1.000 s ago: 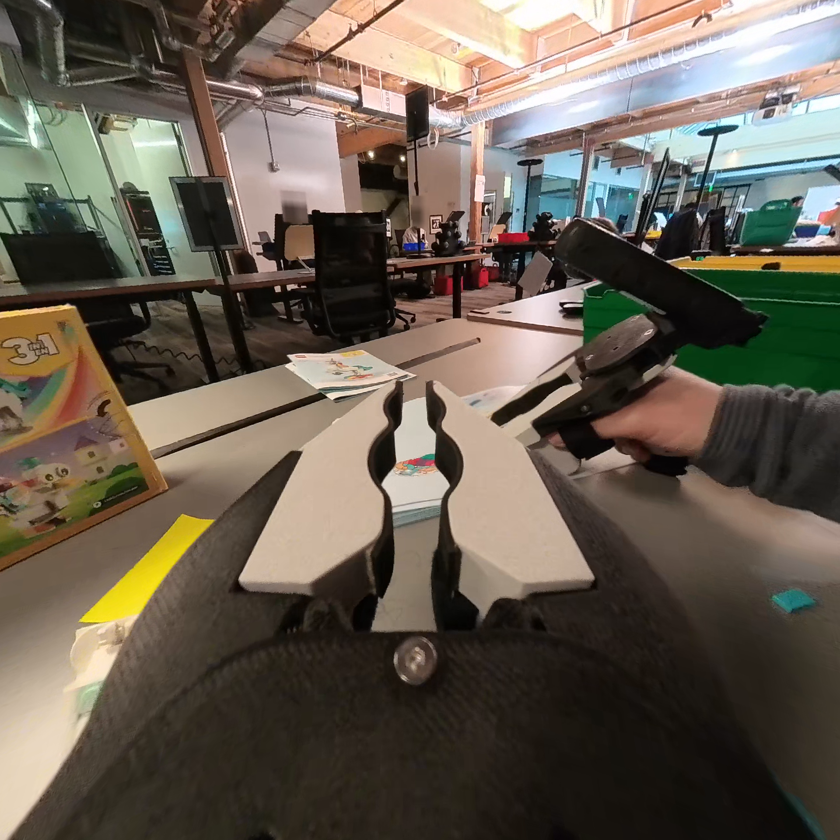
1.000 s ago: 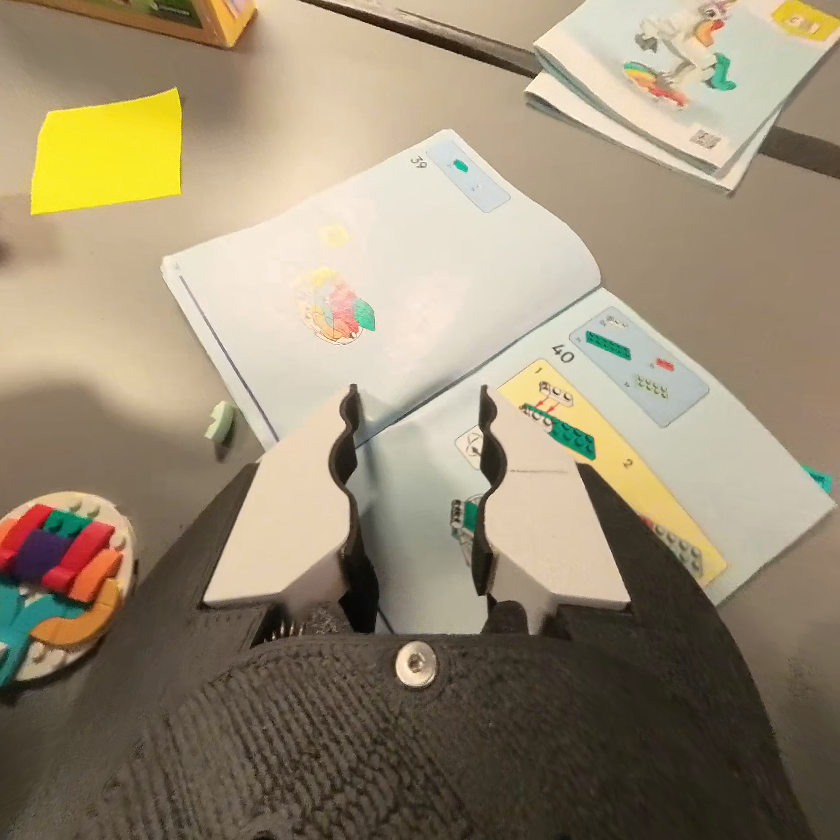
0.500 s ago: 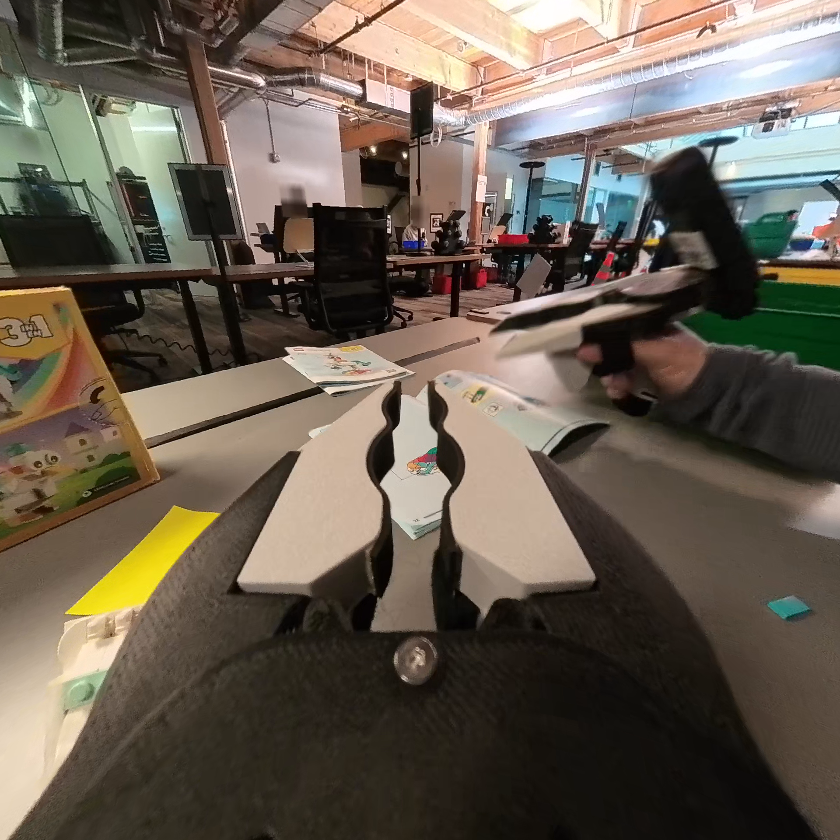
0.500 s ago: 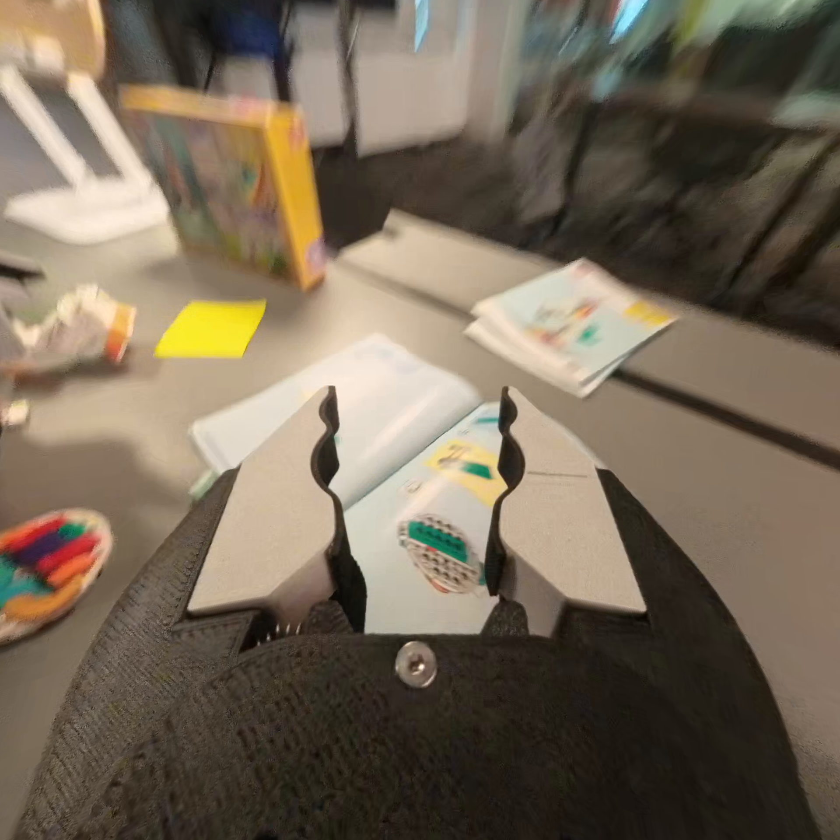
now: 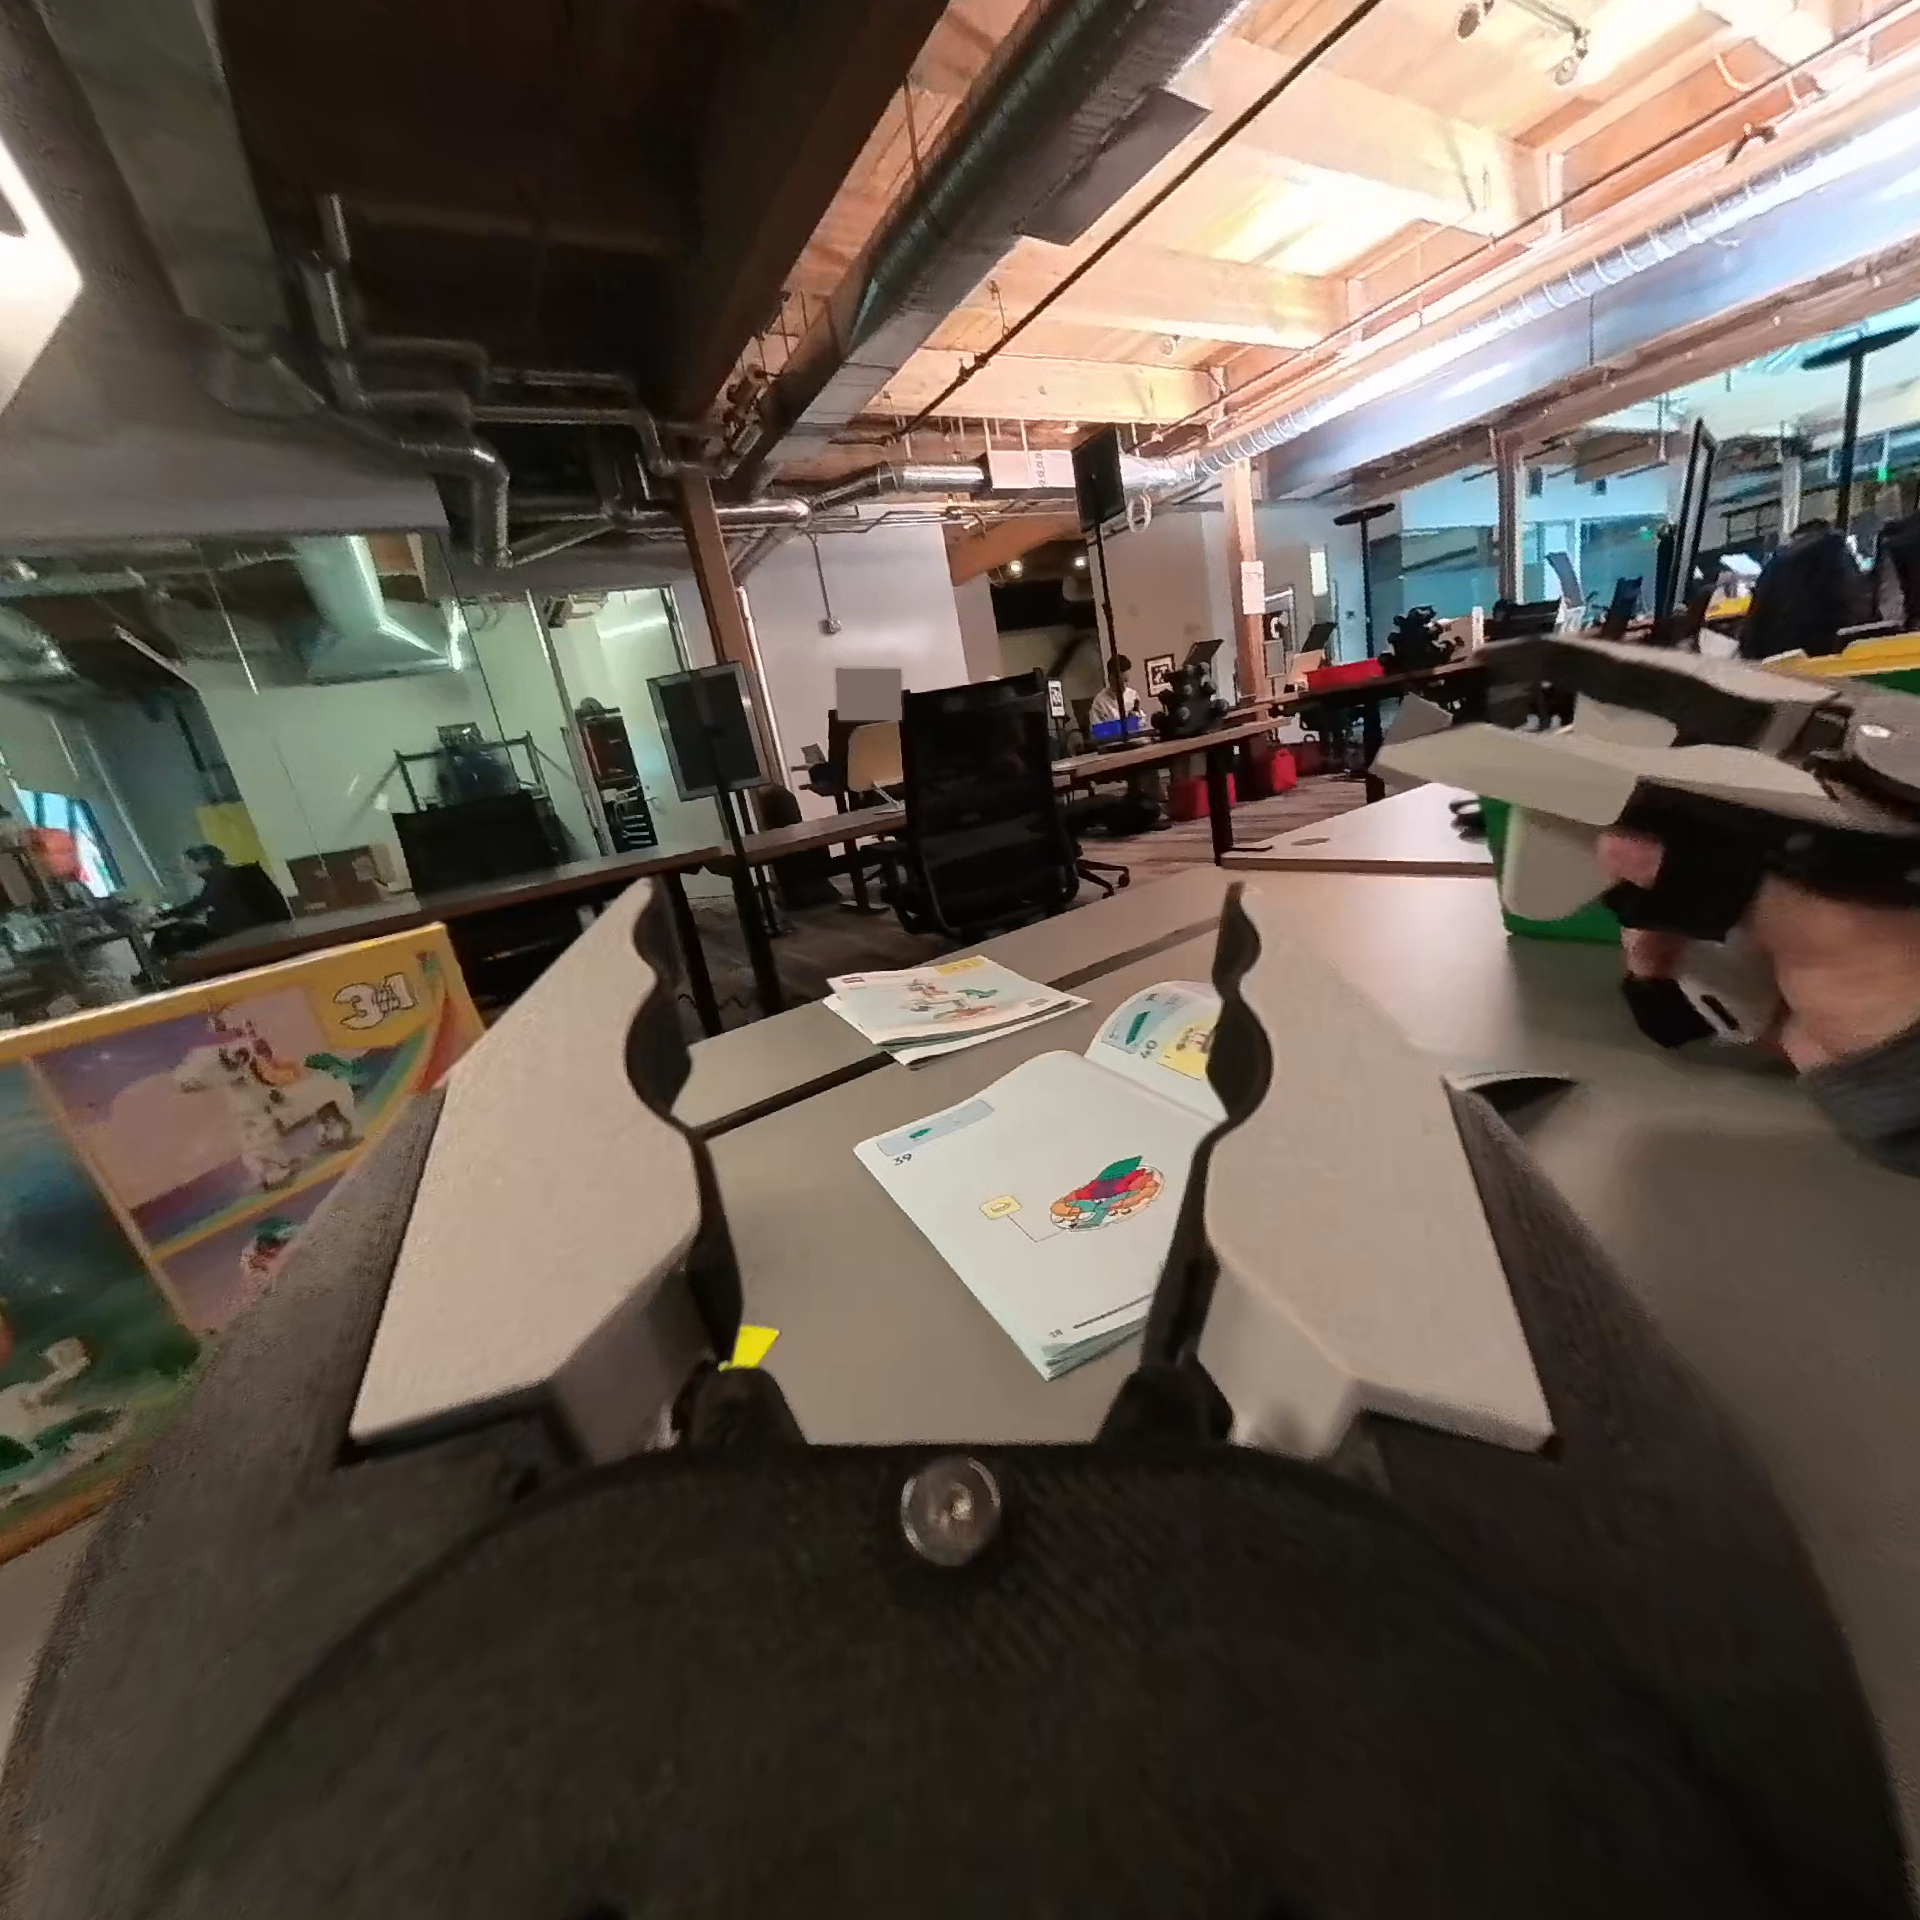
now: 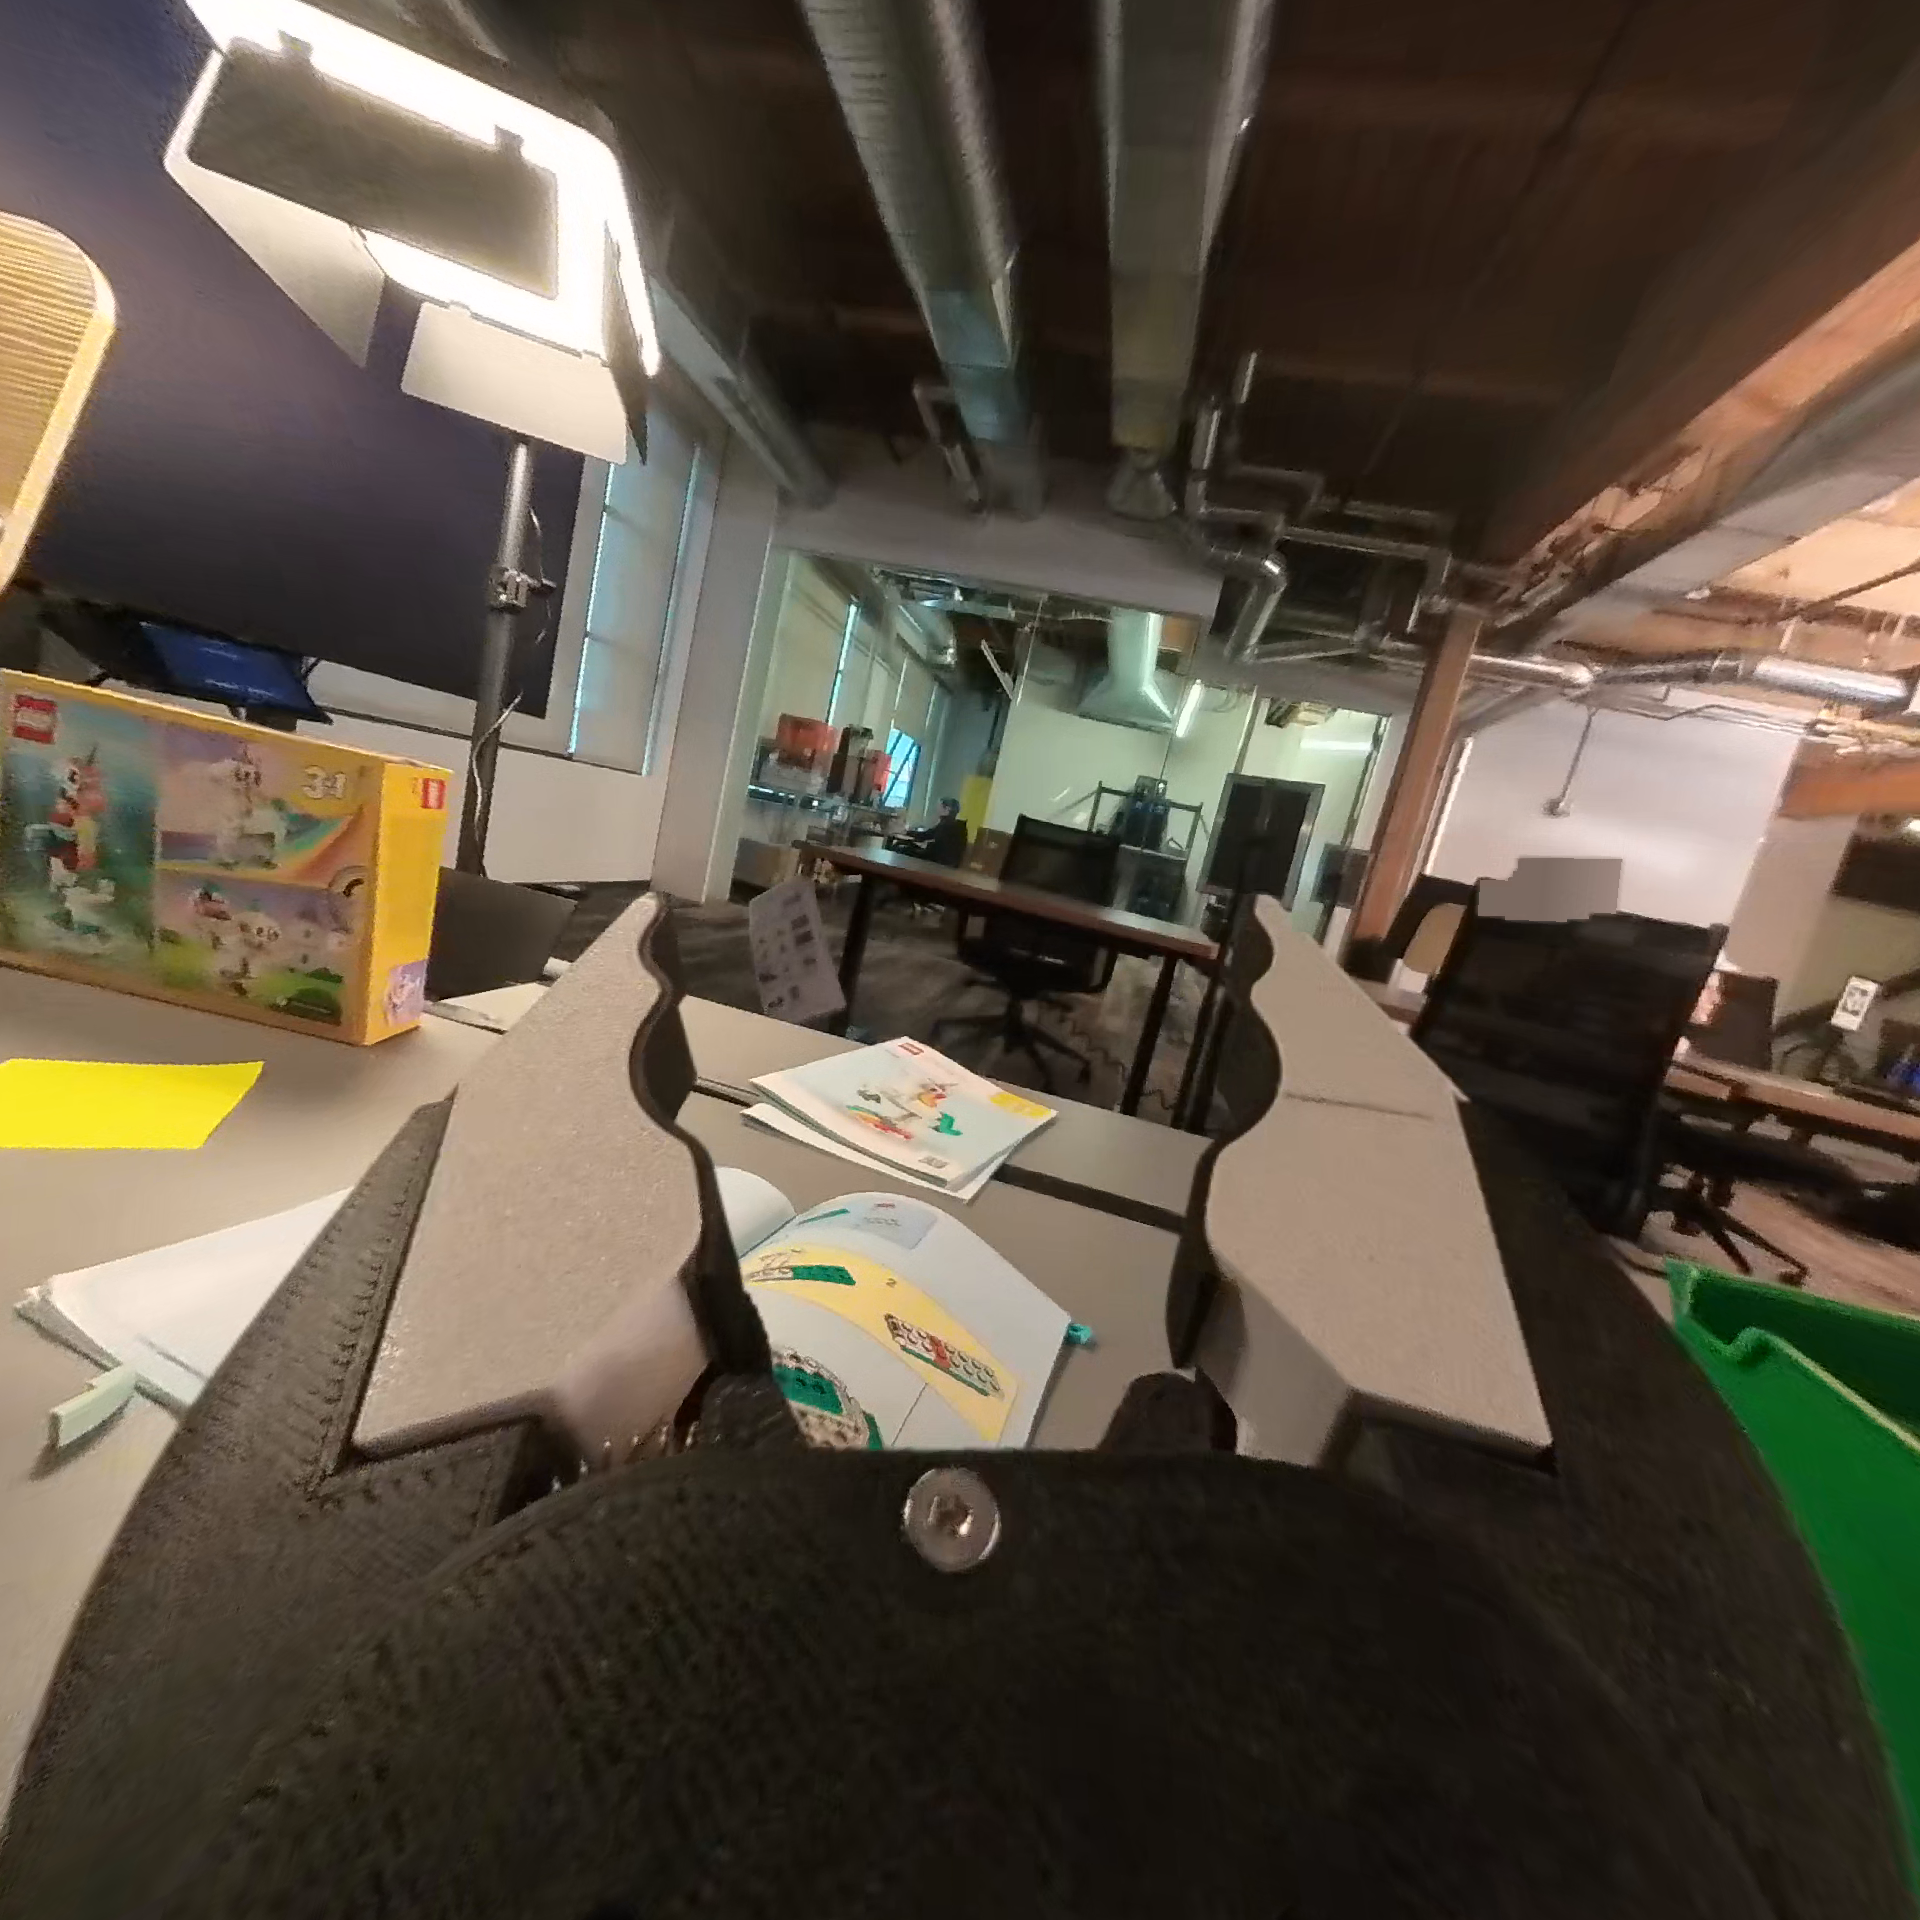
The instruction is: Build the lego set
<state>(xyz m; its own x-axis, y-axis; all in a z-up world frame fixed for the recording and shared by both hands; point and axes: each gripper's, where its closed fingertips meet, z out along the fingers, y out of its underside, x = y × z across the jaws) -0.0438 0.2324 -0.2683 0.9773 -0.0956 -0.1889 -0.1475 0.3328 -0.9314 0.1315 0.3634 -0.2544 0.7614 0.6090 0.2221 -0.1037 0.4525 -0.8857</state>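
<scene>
Both grippers, left (image 5: 935, 1049) and right (image 6: 961, 1039), now gape wide and carry nothing; a second ago your left was nearly pinched shut and your right only half spread. You've lifted the right off the manual (image 6: 883, 1309), so it looks out over the table (image 6: 260, 1226) instead of down at the page. No brick is in hand. The box (image 6: 208, 883) stands far left; the green bin (image 6: 1808, 1434) waits at your right.
</scene>
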